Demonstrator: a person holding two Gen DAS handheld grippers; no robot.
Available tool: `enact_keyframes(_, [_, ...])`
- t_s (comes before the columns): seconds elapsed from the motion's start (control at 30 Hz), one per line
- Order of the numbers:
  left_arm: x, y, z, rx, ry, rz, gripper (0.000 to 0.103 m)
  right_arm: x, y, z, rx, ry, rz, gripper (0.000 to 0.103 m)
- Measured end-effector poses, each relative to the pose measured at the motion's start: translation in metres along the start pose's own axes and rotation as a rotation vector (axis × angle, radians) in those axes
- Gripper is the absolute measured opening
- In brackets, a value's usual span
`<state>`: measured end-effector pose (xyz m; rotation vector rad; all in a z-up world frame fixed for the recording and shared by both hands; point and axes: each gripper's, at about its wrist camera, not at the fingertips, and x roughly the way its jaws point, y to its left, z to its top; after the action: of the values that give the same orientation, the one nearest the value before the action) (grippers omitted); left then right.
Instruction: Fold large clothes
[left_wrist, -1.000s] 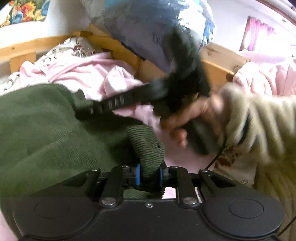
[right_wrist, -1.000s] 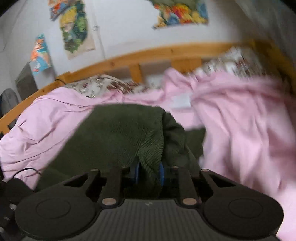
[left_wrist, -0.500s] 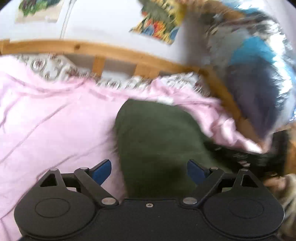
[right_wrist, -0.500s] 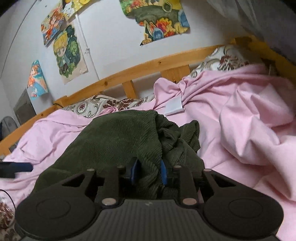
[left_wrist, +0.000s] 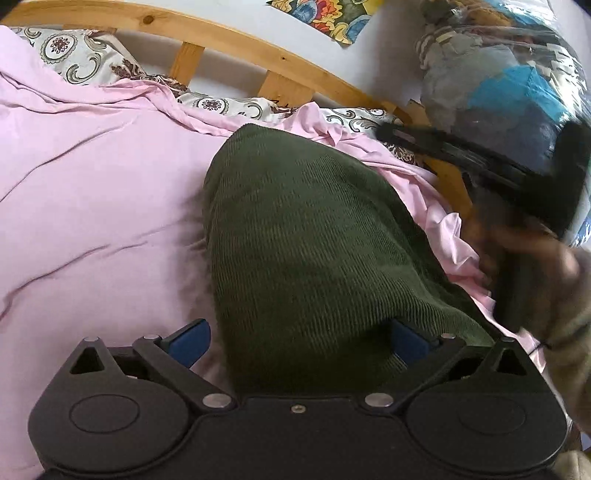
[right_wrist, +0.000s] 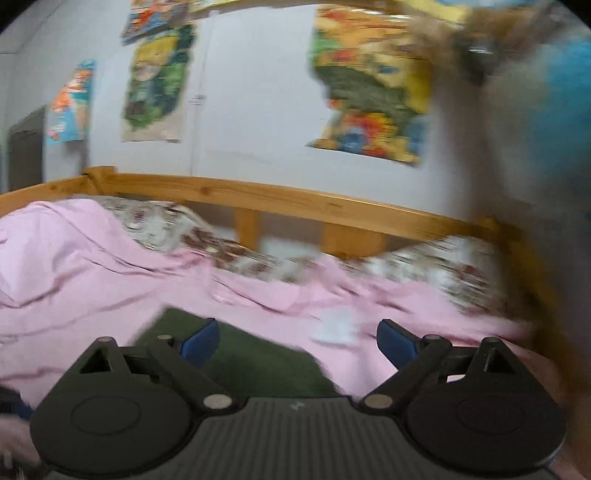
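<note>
Green corduroy garment (left_wrist: 306, 240) lies folded on pink sheet (left_wrist: 92, 206), near wooden bed rail (left_wrist: 229, 40). My left gripper (left_wrist: 299, 338) opening, blue pads spread either side of garment's near end, not pressing. My right gripper (right_wrist: 297, 338) opening too, nothing pinched, garment's edge below it; view blurred.
</note>
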<state>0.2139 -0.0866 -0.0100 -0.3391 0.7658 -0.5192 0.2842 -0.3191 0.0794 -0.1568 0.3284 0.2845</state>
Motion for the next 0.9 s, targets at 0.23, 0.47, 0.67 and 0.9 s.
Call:
enact_keyframes(0.23, [0.012, 0.016, -0.012, -0.061, 0.067, -0.060, 0.102, 0.064, 0.045, -0.038, -0.153, 0.033, 0.094, 0.095])
enact_keyframes(0.47, [0.041, 0.026, -0.013, -0.083, 0.133, -0.108, 0.102, 0.085, 0.027, -0.084, -0.011, -0.018, 0.077, 0.099])
enact_keyframes(0.67, [0.034, 0.020, -0.001, -0.034, 0.130, -0.116, 0.102, 0.090, 0.011, -0.077, 0.047, 0.050, 0.119, 0.101])
enact_keyframes(0.9, [-0.012, 0.005, -0.006, -0.070, 0.076, 0.007, 0.101, -0.001, 0.004, -0.053, 0.066, 0.073, 0.063, 0.102])
